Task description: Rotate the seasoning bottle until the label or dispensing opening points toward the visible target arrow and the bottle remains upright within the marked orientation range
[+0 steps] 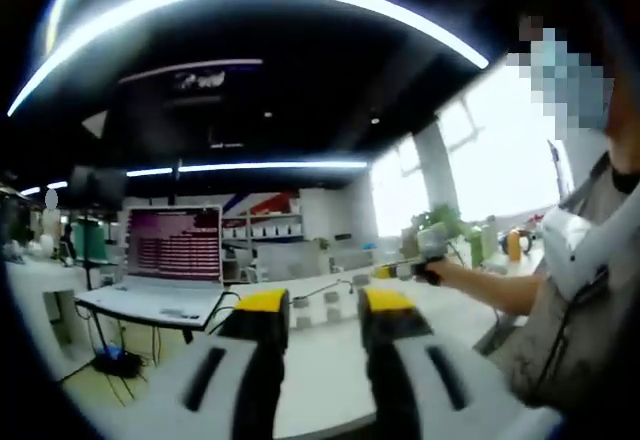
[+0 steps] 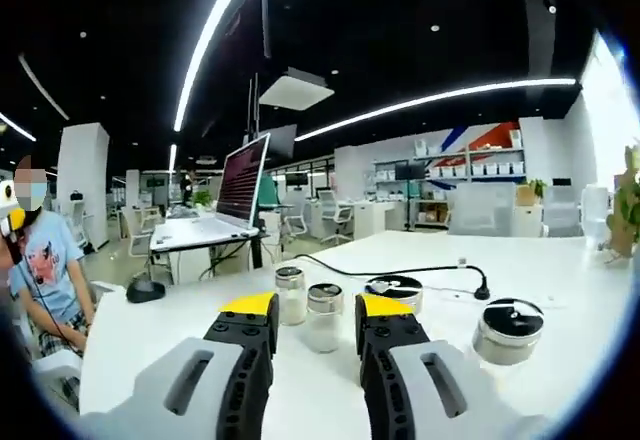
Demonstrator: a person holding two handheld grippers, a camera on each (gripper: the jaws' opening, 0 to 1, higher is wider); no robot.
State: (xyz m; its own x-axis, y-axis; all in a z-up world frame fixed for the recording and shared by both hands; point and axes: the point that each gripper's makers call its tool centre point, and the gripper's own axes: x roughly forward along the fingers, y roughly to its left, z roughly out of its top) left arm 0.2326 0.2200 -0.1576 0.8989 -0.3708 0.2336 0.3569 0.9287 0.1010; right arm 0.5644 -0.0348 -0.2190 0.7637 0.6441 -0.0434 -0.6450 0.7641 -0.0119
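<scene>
Beyond the right tool (image 2: 314,307), jaws spread, two seasoning bottles (image 2: 308,315) upright mid-table (image 2: 560,270), left tool (image 1: 325,302) spread too.

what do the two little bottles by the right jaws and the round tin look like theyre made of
The two seasoning bottles look like clear glass or plastic, see-through with pale contents, under shiny metal-looking caps. The round tin looks like brushed metal, grey and reflective, with a dark lid.

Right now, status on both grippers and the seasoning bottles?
Left gripper open, empty. Right gripper open, empty, facing two seasoning bottles, both upright on white table. Black cable beyond them; nothing between.
</scene>
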